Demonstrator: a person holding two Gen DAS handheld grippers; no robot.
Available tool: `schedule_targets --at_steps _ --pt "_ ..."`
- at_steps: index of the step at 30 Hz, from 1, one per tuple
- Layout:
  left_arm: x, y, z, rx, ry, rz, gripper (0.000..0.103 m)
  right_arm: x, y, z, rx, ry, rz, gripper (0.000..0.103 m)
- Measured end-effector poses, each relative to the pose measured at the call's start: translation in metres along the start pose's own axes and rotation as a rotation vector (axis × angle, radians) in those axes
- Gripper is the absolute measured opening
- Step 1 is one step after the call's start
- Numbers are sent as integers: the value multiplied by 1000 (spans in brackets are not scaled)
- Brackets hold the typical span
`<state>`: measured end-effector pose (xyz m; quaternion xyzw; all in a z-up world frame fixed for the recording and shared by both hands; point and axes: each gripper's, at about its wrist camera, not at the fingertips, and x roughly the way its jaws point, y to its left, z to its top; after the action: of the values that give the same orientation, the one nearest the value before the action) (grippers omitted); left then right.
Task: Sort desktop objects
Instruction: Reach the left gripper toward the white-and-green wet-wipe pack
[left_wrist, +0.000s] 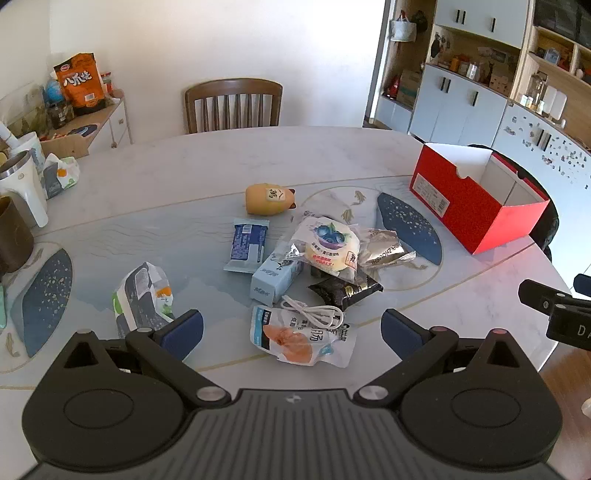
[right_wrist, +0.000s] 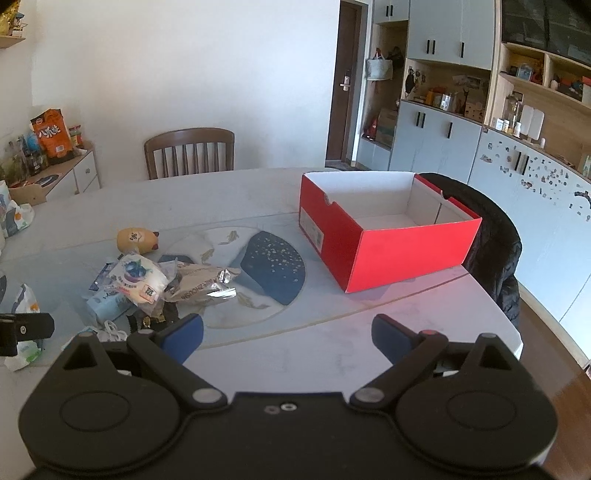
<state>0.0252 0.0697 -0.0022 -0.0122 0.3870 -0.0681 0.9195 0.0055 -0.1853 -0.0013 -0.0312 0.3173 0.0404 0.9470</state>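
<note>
The left claw (left_wrist: 291, 330) stands wide apart and empty above the pile of packets on the pale marble-pattern worktop (left_wrist: 207, 166). Only this view shows the whole pile: a white charging cable (left_wrist: 314, 314) lies on a white snack pouch with an orange picture (left_wrist: 301, 339), beside a light blue carton (left_wrist: 275, 277) and a blue wrapped bar (left_wrist: 248, 245). The right wrist view alone shows the inside of the red cardboard box (right_wrist: 388, 254), which is empty. The right claw (right_wrist: 287, 338) is also wide apart, holding nothing, over bare worktop. A crumpled silver foil packet (right_wrist: 201, 284) lies between pile and box.
</note>
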Motion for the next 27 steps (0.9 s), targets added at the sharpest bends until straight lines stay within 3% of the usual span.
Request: schedule_targets --at_steps 12,27 --pt "-3 15 1 36 -6 16 103 3 7 -1 9 -5 -2 97" --pt "12 55 -4 -64 24 108 103 24 39 12 -92 -4 121 97"
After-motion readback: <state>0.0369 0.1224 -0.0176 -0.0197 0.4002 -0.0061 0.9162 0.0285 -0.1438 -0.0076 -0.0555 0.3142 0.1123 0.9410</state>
